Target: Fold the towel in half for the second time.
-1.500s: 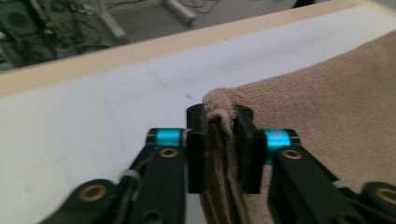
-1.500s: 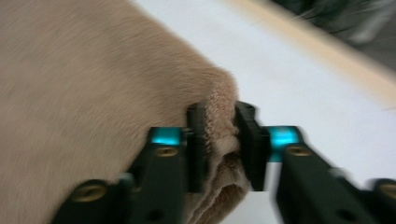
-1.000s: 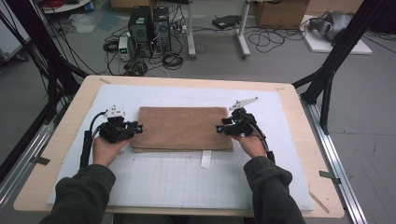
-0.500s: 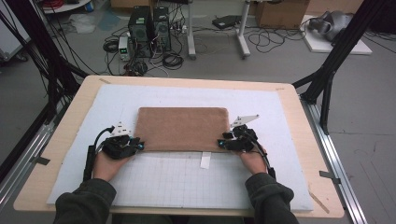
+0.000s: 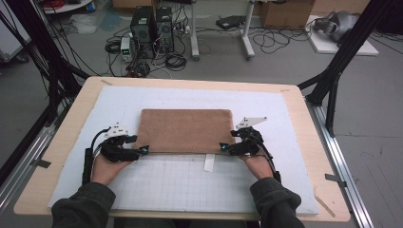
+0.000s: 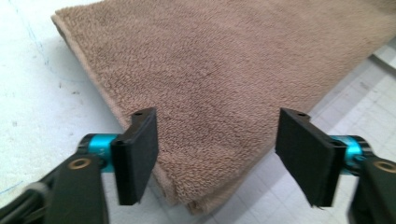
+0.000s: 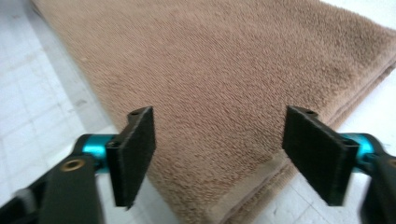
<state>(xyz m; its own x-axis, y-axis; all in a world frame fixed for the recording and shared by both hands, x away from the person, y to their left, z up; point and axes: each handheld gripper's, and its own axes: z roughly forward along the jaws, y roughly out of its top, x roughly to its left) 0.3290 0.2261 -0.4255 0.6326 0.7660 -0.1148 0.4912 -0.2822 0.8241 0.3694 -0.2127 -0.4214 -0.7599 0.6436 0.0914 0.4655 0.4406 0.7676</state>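
Jaws stood wide apart on both grippers, and both pairs had just been opening. Each pair had a near corner of the brown towel (image 5: 185, 130) between its pads, without pressing on it. From above, the left gripper (image 5: 142, 150) sat at the towel's near left corner and the right gripper (image 5: 222, 147) at its near right corner. The person's hands and dark sleeves came in from the near edge.

That towel lay folded into a flat rectangle near the middle of the surface (image 5: 304, 123), on a pale gridded mat (image 5: 171, 185), its near edge straight between the two grippers. A small white tag (image 5: 209, 162) lay on the mat just near of that edge. In the left gripper view, the towel's corner (image 6: 205, 200) showed doubled layers between the black pads (image 6: 137, 156). In the right gripper view, stacked edges ran along the towel's side (image 7: 369, 79).

Judging from this, one fold looked finished and let go, with layers lined up fairly well. Whether another fold, or a smoothing of the cloth, was left could not be told.
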